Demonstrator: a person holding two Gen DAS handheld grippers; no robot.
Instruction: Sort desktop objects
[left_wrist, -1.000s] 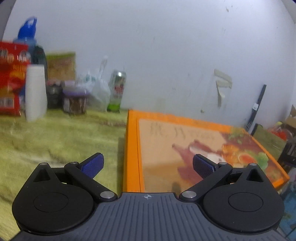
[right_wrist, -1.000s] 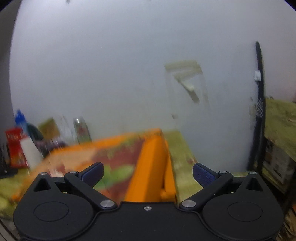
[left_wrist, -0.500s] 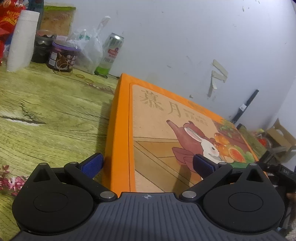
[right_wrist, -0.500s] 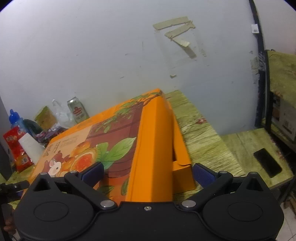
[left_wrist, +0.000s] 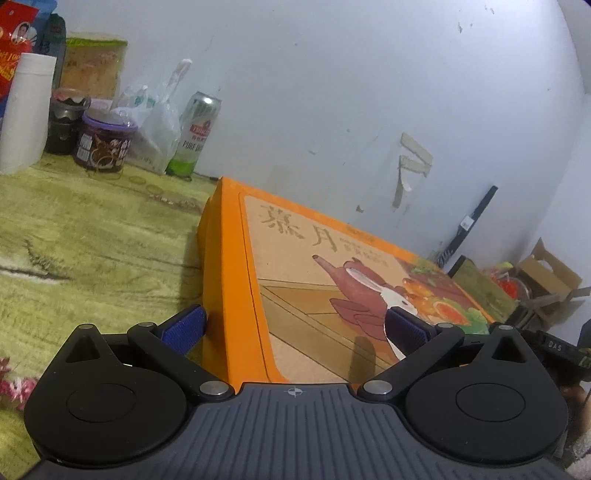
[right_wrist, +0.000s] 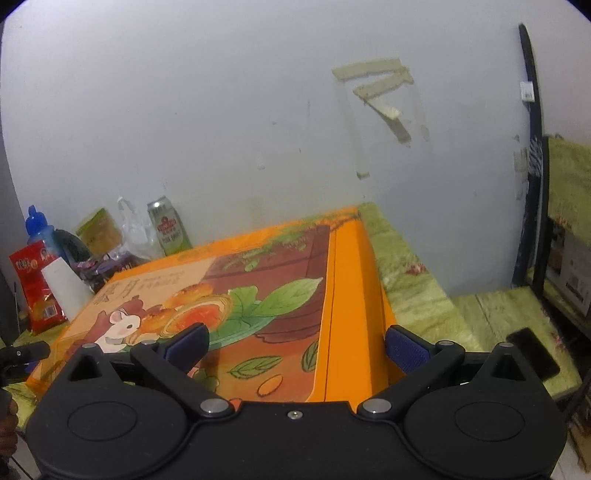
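A large flat orange gift box (left_wrist: 295, 258) with a rabbit picture on its lid lies on the green wood-pattern table (left_wrist: 92, 251). My left gripper (left_wrist: 294, 328) is open and straddles the box's near left edge: one blue pad (left_wrist: 184, 328) sits outside the orange side wall, the other over the lid. In the right wrist view the same box (right_wrist: 258, 295) shows its right end. My right gripper (right_wrist: 295, 347) is open astride that right edge, with one pad (right_wrist: 404, 349) beside the orange side. Neither gripper grips anything.
Along the wall at the back left stand a drink can (left_wrist: 197, 134), a plastic bag (left_wrist: 155, 122), a purple jar (left_wrist: 105, 146), a white cylinder (left_wrist: 27, 110) and a red snack bag (right_wrist: 35, 288). A black phone (right_wrist: 532, 350) lies on a lower shelf at the right. A cardboard carton (left_wrist: 550, 273) sits far right.
Both grippers have come down and closer to the box, the left onto its left edge and the right onto its right edge. Their jaws stayed open throughout.
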